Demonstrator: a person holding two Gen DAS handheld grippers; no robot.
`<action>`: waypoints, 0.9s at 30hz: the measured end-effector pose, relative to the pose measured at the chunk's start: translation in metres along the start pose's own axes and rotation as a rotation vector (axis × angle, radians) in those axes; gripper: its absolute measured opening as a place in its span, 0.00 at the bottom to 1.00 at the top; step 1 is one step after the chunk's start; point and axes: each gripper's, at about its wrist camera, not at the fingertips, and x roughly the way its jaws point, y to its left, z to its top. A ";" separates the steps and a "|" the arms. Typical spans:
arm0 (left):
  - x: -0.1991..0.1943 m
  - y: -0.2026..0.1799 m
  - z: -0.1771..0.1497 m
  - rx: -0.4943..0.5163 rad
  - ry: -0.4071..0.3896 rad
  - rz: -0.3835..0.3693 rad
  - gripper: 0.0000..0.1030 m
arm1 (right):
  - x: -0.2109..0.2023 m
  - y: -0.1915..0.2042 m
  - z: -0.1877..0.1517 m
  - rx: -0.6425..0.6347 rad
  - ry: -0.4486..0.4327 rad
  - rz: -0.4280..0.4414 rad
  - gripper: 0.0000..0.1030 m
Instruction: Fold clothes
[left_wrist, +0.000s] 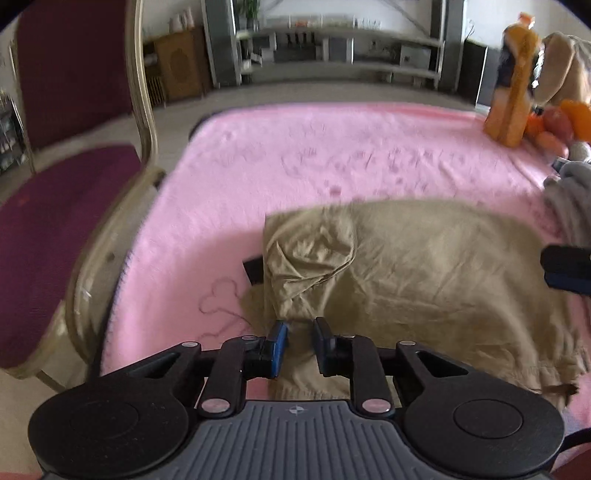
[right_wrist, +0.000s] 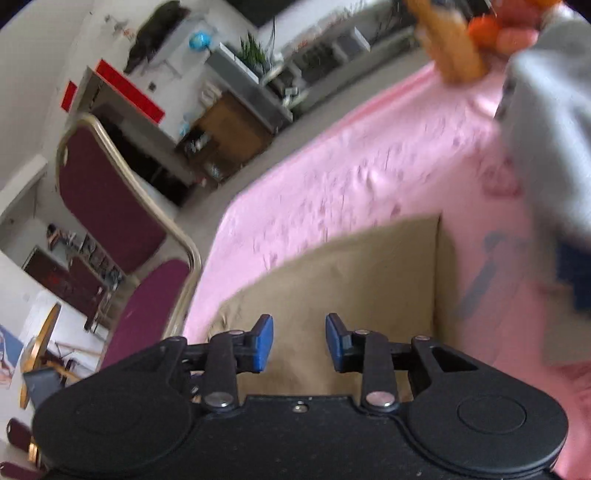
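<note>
A broad pink fleece blanket printed with faint darker figures covers the counter and fills most of both views. To the blanket's left stands a maroon upholstered chair with a pale gold metal frame, its seat just beside the blanket's edge. On the near part of the blanket lies a khaki cotton garment, folded into a rough rectangle and creased, with a bunched flap turned over at its left end and a gathered hem at its near right corner. A small dark piece shows from under the garment's left edge. At the blanket's right side, just beyond the garment, sits a heap of grey cloth, blurred. At the blanket's far right corner stand orange and tan soft toys. The left tool hangs over the garment's near edge, its blue-padded jaws a little apart with nothing pinched between them. The right tool hangs over the garment's smooth middle, jaws spread somewhat wider, likewise gripping nothing.
</note>
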 end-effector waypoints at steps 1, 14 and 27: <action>0.004 0.003 0.000 -0.009 0.010 -0.011 0.22 | 0.007 0.000 -0.002 -0.005 0.016 0.003 0.30; -0.017 0.002 -0.026 0.072 0.054 0.039 0.34 | -0.025 -0.083 -0.010 0.350 0.060 -0.266 0.00; -0.069 0.026 -0.034 -0.088 -0.064 -0.013 0.23 | -0.064 -0.036 -0.021 0.161 -0.019 -0.177 0.24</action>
